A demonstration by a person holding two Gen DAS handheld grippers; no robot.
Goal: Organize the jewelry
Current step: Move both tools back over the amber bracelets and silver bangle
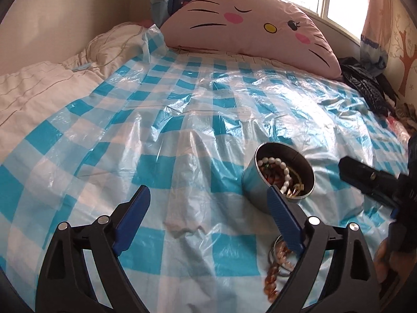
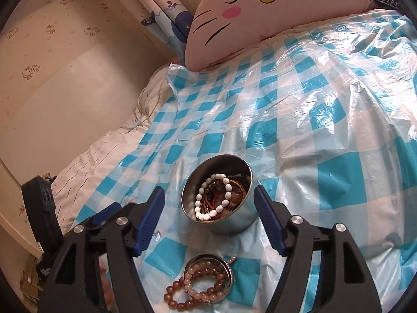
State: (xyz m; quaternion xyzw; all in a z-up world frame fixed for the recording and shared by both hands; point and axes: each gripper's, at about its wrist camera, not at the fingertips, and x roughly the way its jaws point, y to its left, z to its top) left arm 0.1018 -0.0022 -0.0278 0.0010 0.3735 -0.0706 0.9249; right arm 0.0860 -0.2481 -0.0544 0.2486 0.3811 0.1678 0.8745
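**Open tin of beads on the bed, both grippers empty**

The round metal tin (image 2: 217,200) stands on the checked plastic sheet (image 2: 312,120) covering the bed, filled with bracelets, a white bead bracelet (image 2: 211,198) on top. Nearer lies its lid (image 2: 208,274) with amber bead strands (image 2: 192,289) spilling over. The beads look light, loose and slippery; hooking a strand seems safer than pinching single beads. The right hand-held gripper (image 2: 209,219) is spread around the tin without touching it; the left hand-held gripper (image 1: 208,216) is spread and empty. Only the right view shows the lid fully.

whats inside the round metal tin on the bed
The metal tin holds a white bead bracelet lying on top of a tangle of red, brown and gold jewelry. Whatever lies beneath that pile is covered.
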